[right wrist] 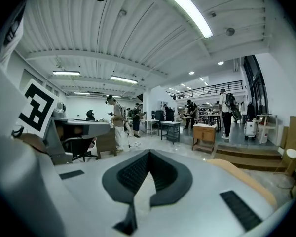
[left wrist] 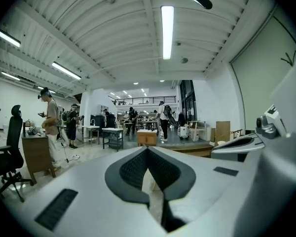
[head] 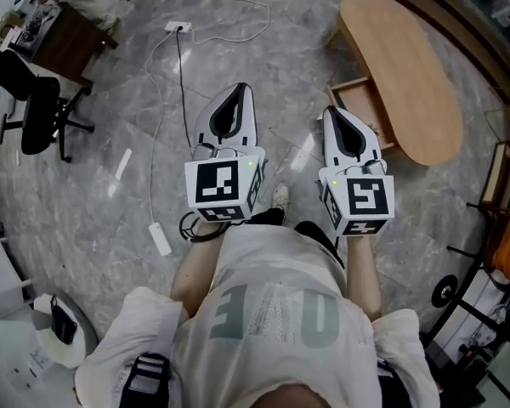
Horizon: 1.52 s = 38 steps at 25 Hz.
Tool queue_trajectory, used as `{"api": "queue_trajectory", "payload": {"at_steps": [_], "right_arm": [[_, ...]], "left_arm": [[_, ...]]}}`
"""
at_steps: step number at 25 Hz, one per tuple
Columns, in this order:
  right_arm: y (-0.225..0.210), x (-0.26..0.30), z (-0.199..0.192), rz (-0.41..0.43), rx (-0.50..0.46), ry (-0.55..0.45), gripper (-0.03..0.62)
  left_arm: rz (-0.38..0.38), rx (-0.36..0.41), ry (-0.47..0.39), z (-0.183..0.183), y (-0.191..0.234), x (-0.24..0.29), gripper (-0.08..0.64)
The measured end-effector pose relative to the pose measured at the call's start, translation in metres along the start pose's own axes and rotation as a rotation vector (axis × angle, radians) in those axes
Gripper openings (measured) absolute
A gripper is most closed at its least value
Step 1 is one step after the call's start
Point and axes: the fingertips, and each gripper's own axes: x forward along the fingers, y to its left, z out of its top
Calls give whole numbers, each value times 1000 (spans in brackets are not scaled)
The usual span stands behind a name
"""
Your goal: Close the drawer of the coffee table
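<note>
Left gripper (head: 241, 89), right gripper (head: 331, 111) — both have jaws together, empty; the coffee table (head: 408, 66) drawer (head: 367, 111) stands open just beside the right gripper.

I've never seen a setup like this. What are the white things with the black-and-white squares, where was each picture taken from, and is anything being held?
There is no robot here. A person holds a two-jaw gripper in each hand, and the patterned cubes are part of those grippers. The head view comes from a camera on the person's head, looking down. In it the left gripper and right gripper point forward over the grey floor. The other two pictures come from a camera on each gripper, looking along its jaws into a large workshop. Both pairs of jaws are together with nothing between them. Ahead on the right stands a wooden coffee table with its drawer pulled open. Neither gripper touches it.
</note>
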Motion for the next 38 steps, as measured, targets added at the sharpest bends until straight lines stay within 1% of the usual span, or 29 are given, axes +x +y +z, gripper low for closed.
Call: {"api": "queue_trajectory", "payload": {"at_steps": [4, 9, 12, 14, 19, 23, 28, 31, 35, 38], "right_arm": [[-14, 21, 8, -28, -31, -7, 6], [-42, 27, 15, -31, -21, -32, 6], [-61, 33, 21, 3, 4, -49, 6], [-66, 38, 25, 37, 16, -53, 6], [-75, 45, 38, 93, -4, -73, 6], [-82, 48, 45, 107, -1, -87, 6], [-90, 52, 51, 89, -7, -98, 6], [-90, 65, 52, 73, -11, -101, 6], [-87, 75, 39, 71, 8, -61, 6], [-106, 76, 31, 57, 18, -46, 6]], "left_arm": [[-38, 7, -4, 6, -5, 31, 8], [-67, 24, 16, 6, -37, 53, 8], [-56, 15, 10, 9, -54, 66, 8], [-45, 7, 10, 11, -60, 73, 8], [-25, 26, -9, 22, -74, 87, 8], [-13, 39, -14, 25, -78, 95, 8], [-16, 40, -12, 27, -76, 101, 8], [-35, 44, -14, 24, -68, 112, 8], [-64, 48, 36, 4, -61, 118, 8], [-92, 54, 58, -5, -71, 134, 8]]}}
